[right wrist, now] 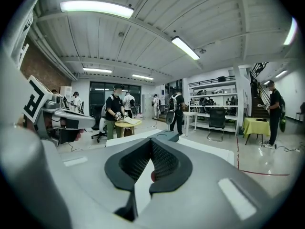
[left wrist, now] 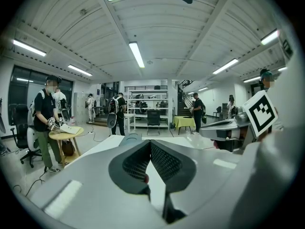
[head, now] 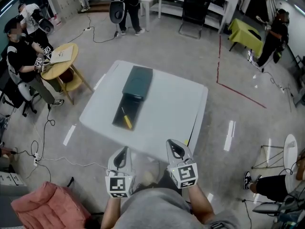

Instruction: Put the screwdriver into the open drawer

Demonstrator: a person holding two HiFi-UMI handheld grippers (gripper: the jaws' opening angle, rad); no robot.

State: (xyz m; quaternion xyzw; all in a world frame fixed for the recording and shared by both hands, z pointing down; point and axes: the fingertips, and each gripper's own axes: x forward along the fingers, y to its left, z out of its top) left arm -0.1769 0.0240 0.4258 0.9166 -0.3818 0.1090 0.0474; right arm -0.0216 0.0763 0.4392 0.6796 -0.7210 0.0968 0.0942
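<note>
Head view: the screwdriver (head: 127, 120) lies mid-frame, apparently already inside the open drawer (head: 133, 104) on the counter (head: 176, 109). It is probably light, stiff and prone to roll, so it is best taken across its yellow handle. The left hand-held gripper (head: 122, 155) and the right hand-held gripper (head: 174, 148) sit low in the frame.

Left gripper view: clenched, empty; the screwdriver is hidden.

Right gripper view: the same.
</note>
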